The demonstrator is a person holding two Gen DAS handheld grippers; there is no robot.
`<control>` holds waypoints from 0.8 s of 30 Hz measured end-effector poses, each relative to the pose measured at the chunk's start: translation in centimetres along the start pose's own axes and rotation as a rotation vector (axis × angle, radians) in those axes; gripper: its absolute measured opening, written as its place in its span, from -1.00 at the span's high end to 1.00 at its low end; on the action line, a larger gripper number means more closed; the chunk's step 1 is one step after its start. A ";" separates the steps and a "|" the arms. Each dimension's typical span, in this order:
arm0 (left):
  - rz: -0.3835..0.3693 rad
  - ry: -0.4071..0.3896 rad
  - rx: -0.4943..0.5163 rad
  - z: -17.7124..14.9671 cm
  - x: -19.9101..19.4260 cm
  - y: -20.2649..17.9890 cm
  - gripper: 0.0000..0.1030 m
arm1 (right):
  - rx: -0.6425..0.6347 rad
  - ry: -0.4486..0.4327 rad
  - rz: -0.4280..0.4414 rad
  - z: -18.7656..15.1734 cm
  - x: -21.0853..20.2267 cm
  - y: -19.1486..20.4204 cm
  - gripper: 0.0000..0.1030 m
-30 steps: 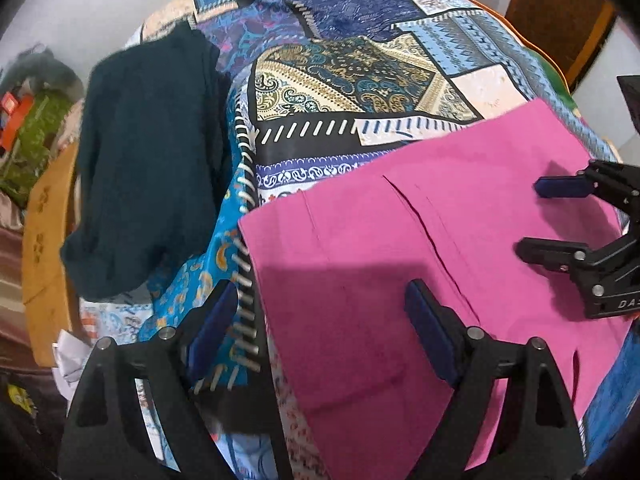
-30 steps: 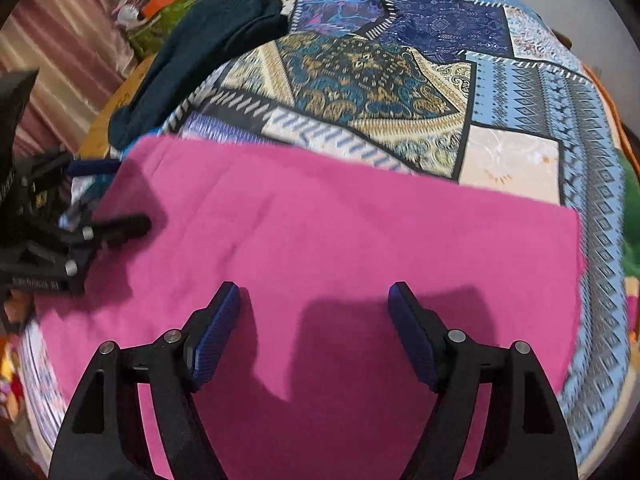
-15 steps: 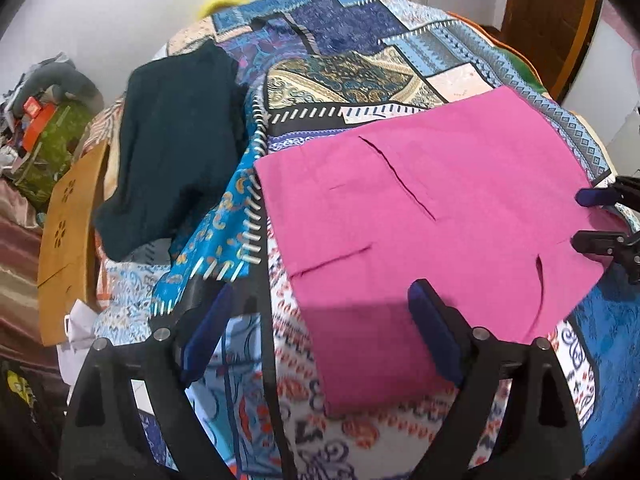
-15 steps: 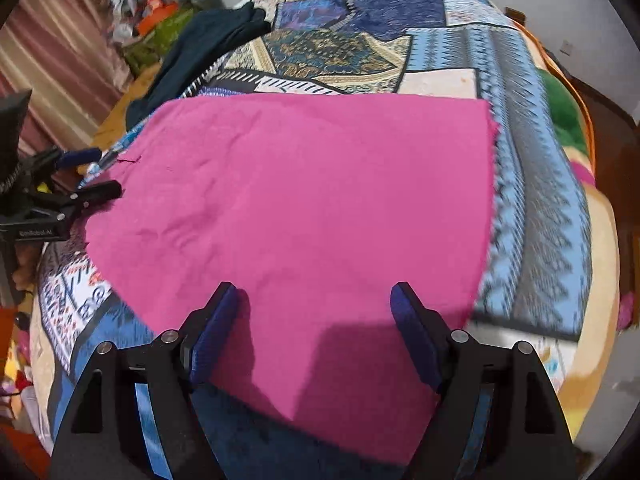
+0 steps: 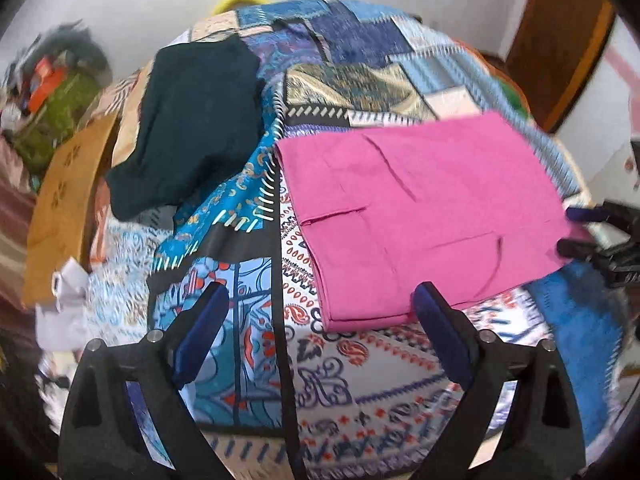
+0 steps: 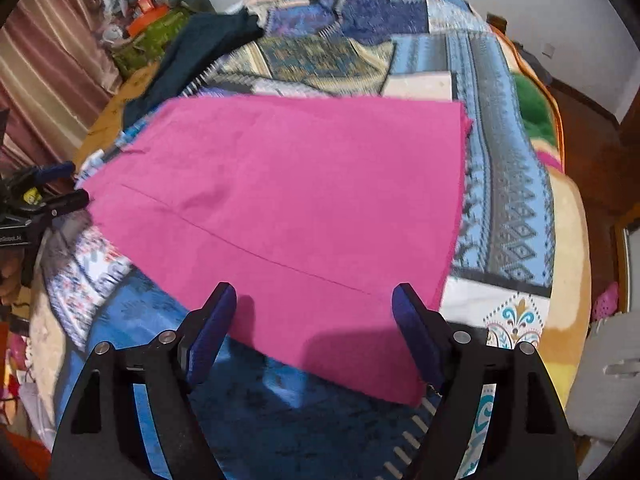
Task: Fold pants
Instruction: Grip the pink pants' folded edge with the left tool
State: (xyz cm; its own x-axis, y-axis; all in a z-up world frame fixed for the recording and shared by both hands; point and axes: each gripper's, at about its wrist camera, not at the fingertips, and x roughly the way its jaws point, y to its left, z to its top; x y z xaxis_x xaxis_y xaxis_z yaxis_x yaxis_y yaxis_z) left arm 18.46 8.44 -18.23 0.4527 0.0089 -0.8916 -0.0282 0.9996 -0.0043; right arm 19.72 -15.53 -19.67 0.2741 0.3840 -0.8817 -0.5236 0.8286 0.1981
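The pink pants (image 5: 424, 208) lie folded flat on a patchwork bedspread (image 5: 360, 80); they also show in the right wrist view (image 6: 304, 208). My left gripper (image 5: 320, 332) is open and empty, held above the bed just short of the pants' near left corner. My right gripper (image 6: 312, 328) is open and empty, over the pants' near edge. Each gripper shows at the edge of the other's view, the right one (image 5: 576, 228) beside the pants' right corner, the left one (image 6: 64, 188) at the left.
A dark green garment (image 5: 188, 120) lies on the bed to the left of the pants. A wooden board (image 5: 64, 208) and cluttered bags (image 5: 52, 92) stand past the bed's left edge. A wooden door (image 5: 560, 32) is at the back right.
Both grippers have pulled back and up from the pants, which now lie free with more bedspread showing in front of them.
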 end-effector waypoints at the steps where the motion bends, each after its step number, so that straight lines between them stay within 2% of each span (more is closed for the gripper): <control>1: -0.012 -0.012 -0.024 0.0 -0.5 0.2 -0.83 | -0.010 -0.025 -0.001 0.3 -0.5 0.5 -0.50; 7: -0.125 -0.009 -0.182 -0.6 -1.5 1.1 -0.83 | -0.018 -0.140 0.054 1.8 -1.0 3.2 -0.53; 11: -0.253 0.050 -0.270 -1.2 -0.7 1.4 -0.83 | -0.050 -0.092 0.034 2.1 1.9 4.7 -0.53; 15: -0.338 0.112 -0.307 -1.7 0.3 0.8 -0.83 | -0.073 -0.039 0.024 1.4 3.6 4.9 -0.52; 19: -0.348 0.108 -0.324 -1.6 0.8 0.2 -0.83 | -0.048 -0.035 0.052 1.0 3.4 4.2 -0.53; 24: -0.409 0.097 -0.407 -1.0 2.1 -0.4 -0.85 | -0.050 -0.032 0.048 0.8 3.6 4.5 -0.53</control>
State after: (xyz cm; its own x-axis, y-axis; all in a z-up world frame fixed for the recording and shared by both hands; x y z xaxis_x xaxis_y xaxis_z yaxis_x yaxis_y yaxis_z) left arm 18.49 8.08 -20.55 0.4162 -0.3974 -0.8179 -0.2166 0.8302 -0.5136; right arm 19.02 -10.06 -21.61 0.2731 0.4365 -0.8573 -0.5762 0.7878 0.2175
